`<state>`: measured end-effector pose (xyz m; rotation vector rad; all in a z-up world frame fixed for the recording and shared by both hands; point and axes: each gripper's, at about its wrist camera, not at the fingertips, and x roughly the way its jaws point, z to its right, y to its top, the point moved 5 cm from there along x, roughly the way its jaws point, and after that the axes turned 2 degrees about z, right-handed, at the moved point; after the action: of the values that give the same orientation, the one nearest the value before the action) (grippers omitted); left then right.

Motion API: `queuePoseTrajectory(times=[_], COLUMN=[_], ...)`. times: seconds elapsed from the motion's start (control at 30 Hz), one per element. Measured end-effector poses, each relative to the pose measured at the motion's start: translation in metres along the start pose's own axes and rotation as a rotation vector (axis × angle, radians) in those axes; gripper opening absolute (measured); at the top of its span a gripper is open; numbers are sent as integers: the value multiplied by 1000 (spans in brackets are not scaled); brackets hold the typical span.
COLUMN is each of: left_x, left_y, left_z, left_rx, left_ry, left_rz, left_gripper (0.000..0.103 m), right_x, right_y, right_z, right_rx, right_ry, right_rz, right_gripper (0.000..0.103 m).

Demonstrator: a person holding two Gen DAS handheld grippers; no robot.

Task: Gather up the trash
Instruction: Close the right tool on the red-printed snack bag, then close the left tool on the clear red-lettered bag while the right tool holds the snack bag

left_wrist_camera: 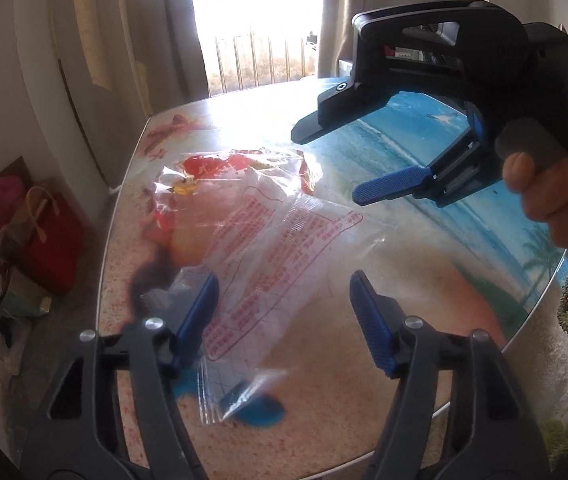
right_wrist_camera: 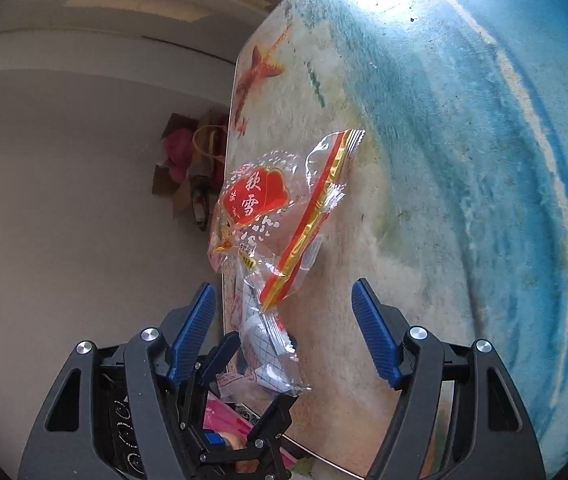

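Note:
Two clear plastic wrappers lie overlapping on the beach-print table. One with a red label lies farther from me; in the right wrist view it is the red and gold wrapper. The other has red printed text and reaches between my left fingers; it also shows in the right wrist view. A small clear scrap lies near the table's front. My left gripper is open just above the text wrapper. My right gripper is open, hovering over the table beyond the wrappers.
The table edge drops to the floor on the left. A red bag and cardboard boxes stand on the floor by the wall. Curtains and a bright window are behind the table. A white towel lies at the right.

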<state>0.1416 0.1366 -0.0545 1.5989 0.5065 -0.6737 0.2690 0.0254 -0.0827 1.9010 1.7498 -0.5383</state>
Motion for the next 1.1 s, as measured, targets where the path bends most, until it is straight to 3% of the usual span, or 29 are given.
queuePoseTrajectory(times=[0.13,0.2,0.23,0.33,0.43,0.67,1.0,1.03,1.07,1.1], left_x=[1,1,3,11,13,8,-5,-8,-8,-8], left_y=[-3,-5,-5,-11,-19,-24,-14,-11,-9,-7], left_z=[-2,-2,-4,-2,2,9,68,76,83,89], left_rx=[-18,-21,-26,-68,-88,-158,-150,-162,-174,-187], left_ry=[-30,-34,-50,-104,-131,-210,-399,-418,-434,-440], left_rz=[-10,-6,-10,-69,-95,-101,-70,-65,-63,-67], left_gripper=[48,44,35,22,15,5,7,19,40,52], right_x=[7,16,18,23,15,-44,-183,-190,-194,-196], right_y=[1,5,5,6,9,2,-41,-47,-52,-57], right_z=[4,4,6,7,8,30,115,122,128,132], right_rx=[41,60,73,98,108,129,232,240,245,247], right_ry=[2,-3,2,46,65,69,-24,-32,-36,-35], right_rz=[5,13,12,14,59,206,461,468,469,463], right_gripper=[63,53,50,33,18,13,12,12,12,13])
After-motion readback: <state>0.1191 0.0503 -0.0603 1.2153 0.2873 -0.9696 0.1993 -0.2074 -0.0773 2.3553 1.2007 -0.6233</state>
